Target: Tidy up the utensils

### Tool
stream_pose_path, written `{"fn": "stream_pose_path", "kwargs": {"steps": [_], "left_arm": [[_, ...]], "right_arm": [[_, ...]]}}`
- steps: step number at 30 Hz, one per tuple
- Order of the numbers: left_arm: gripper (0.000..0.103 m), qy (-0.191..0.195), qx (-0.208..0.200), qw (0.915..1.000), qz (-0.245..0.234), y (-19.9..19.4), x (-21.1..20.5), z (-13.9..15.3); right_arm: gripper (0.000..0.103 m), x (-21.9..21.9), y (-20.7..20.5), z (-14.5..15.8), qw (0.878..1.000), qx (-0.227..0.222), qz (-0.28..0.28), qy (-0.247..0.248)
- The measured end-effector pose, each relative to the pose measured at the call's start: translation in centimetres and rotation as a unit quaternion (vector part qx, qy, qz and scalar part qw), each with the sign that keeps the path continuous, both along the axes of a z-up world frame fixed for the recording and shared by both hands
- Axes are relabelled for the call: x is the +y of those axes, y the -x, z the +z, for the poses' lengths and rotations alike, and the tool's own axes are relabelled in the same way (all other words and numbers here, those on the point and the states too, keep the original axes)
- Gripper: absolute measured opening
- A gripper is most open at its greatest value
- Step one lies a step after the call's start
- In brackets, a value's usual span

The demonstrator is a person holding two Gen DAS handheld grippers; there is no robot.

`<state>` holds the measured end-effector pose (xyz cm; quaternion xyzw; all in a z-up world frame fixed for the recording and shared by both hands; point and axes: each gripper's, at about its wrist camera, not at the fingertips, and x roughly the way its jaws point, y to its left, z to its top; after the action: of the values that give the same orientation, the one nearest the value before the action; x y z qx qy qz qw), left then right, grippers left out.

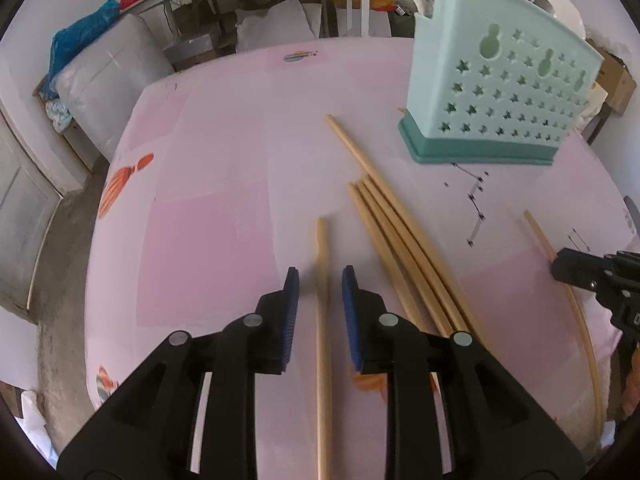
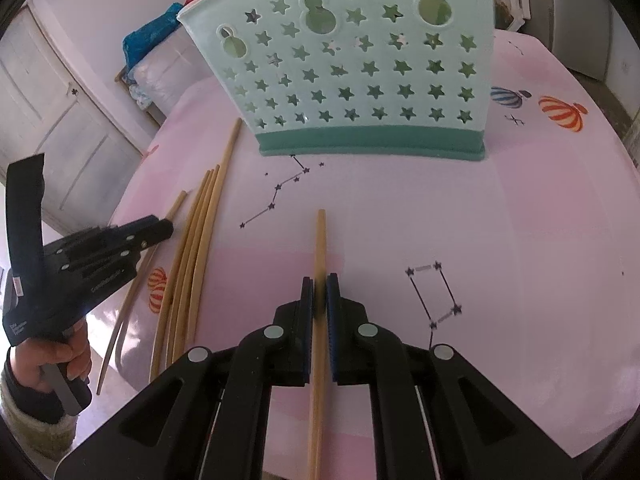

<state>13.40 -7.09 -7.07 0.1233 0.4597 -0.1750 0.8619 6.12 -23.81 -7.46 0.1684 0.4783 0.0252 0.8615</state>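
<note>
Left wrist view: a round table covered in pink cloth is shown, its left edge falling away to a concrete floor and its far edge bordered by stacked sacks and a shelf. The widest bare stretch of cloth is seen left of centre. A mint-green utensil holder, pierced with star cut-outs and set on a darker green base, is stood upright at the far right. A bundle of chopsticks is laid diagonally between the holder and the left claw, with one longer stick reaching nearest the holder's base. A single chopstick is framed between the blue pads, which are parted narrowly and are not seen to touch it. The right claw is glimpsed at the right border, closed on another chopstick that runs toward the table's near edge.

Right wrist view: the holder is seen directly ahead, well apart from the claw, with open cloth stretching between them and to the right as far as the table's rim. The right claw is shown clamped on a chopstick, whose end projects toward the holder. To the left, the bundle is laid just beside the left claw, which is gripped by a hand off the table's near-left edge.
</note>
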Motion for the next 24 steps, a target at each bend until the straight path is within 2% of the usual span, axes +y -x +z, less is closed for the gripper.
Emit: {"fn": "stream_pose_path", "kwargs": {"steps": [8,10,14,18,21,24], "left_arm": [[0.019,-0.025,-0.023,0.9994,0.001,-0.7,-1.2,0.0],[0.017,-0.027,-0.024,0.9994,0.0,-0.7,-1.3,0.0],[0.013,-0.029,-0.027,0.9992,-0.001,0.0,-1.6,0.1],[0.011,-0.027,-0.025,0.9993,-0.001,0.0,-1.6,0.2],[0.011,-0.027,-0.024,0.9993,0.0,-0.2,-1.7,0.2],[0.011,-0.026,-0.025,0.9994,0.0,-0.3,-1.6,0.2]], "right_arm": [[0.008,0.4,-1.6,0.3,1.0,0.009,0.01,0.018],[0.016,0.5,-1.7,0.4,1.0,0.011,0.017,0.014],[0.02,1.1,-1.9,0.6,0.999,0.015,0.028,0.026],[0.019,1.8,-2.3,0.6,0.998,0.013,0.035,0.051],[0.009,2.0,-2.7,0.6,0.997,0.013,0.033,0.071],[0.006,1.6,-2.9,0.6,0.998,0.012,0.025,0.06]]}}
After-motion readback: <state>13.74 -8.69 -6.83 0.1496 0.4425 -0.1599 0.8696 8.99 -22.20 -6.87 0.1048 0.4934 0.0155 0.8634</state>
